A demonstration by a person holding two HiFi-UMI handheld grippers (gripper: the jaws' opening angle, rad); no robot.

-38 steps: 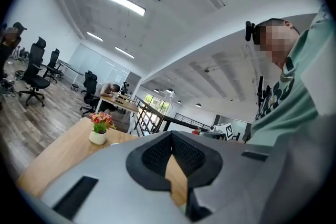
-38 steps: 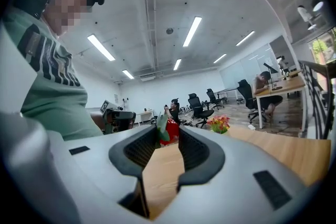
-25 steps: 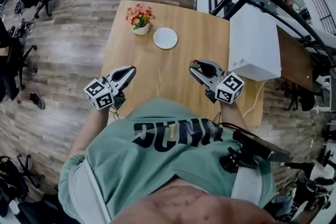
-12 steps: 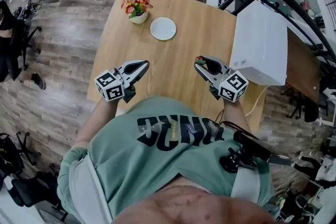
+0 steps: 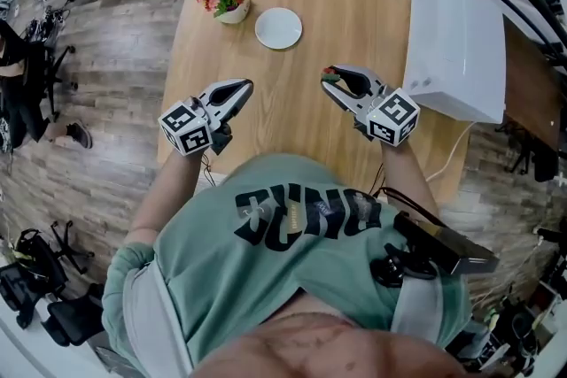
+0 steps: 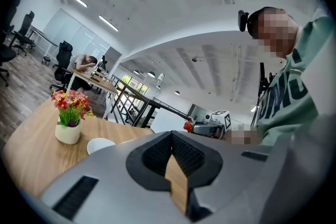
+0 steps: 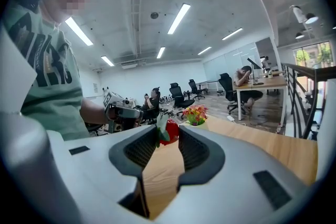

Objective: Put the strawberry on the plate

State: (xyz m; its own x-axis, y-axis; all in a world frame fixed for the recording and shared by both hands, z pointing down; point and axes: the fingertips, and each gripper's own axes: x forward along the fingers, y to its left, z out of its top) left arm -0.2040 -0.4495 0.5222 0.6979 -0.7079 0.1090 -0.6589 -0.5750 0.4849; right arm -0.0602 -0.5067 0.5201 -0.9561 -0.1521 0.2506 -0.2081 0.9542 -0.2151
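Over the wooden table [image 5: 283, 133], at the tips of the right gripper [image 5: 331, 81]: the strawberry [image 7: 169, 132], red with a green leaf, squeezed between both jaws and held up off the wood. Same tight hold as a second ago, no slip. Well apart from the white plate [image 5: 278, 27], about as far as before, so not much closer to the goal.

Biggest change on the other side: left gripper [image 5: 241, 88] moved in from the table edge to over the wood, jaws pressed together with nothing inside. Plate bare, just beside the flower pot [image 5: 229, 10] at the far end.

Meaning for the job: pick-up done, carry hardly begun. Next, probably: carry the strawberry forward over the plate, lower it, then let go.
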